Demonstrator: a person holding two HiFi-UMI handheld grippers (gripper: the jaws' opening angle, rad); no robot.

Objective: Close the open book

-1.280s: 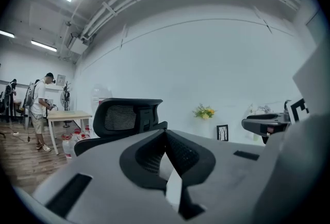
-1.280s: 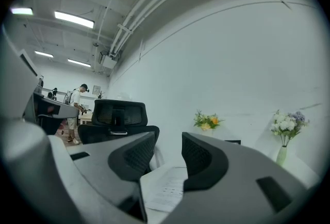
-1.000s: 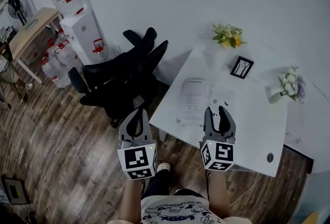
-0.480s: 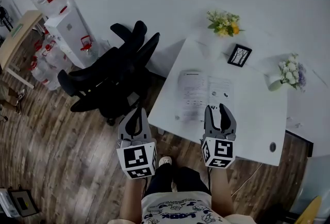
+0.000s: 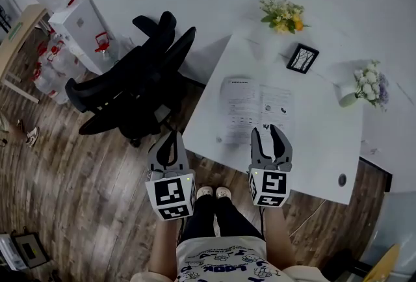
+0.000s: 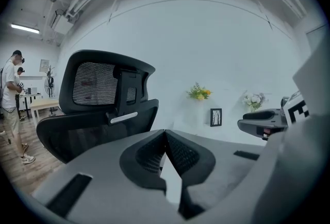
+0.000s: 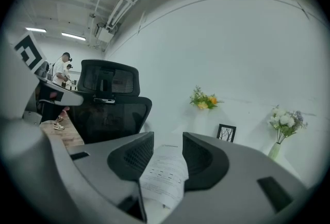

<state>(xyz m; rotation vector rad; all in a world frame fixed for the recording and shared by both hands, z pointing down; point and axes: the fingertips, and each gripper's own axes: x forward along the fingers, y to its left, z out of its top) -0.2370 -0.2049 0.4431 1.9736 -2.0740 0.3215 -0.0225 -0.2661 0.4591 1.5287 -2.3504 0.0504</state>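
Pages of the open book point(image 5: 257, 112) lie flat mid-frame in the head view on the white table point(image 5: 318, 144), so your right gripper point(image 5: 270, 132) hovers spread at its near edge, pinching nothing. Your left gripper point(image 5: 170, 139), pressed together, hangs off the table's left. Only the right gripper view frames a page between its jaws, probably untouched.

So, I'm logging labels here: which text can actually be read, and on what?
"LOOK", apparently: blue print on the person's shirt.
Open book: printed lines too small to read.
Water dispenser: red labels too blurred.
Marker cubes: square patterns, no words.
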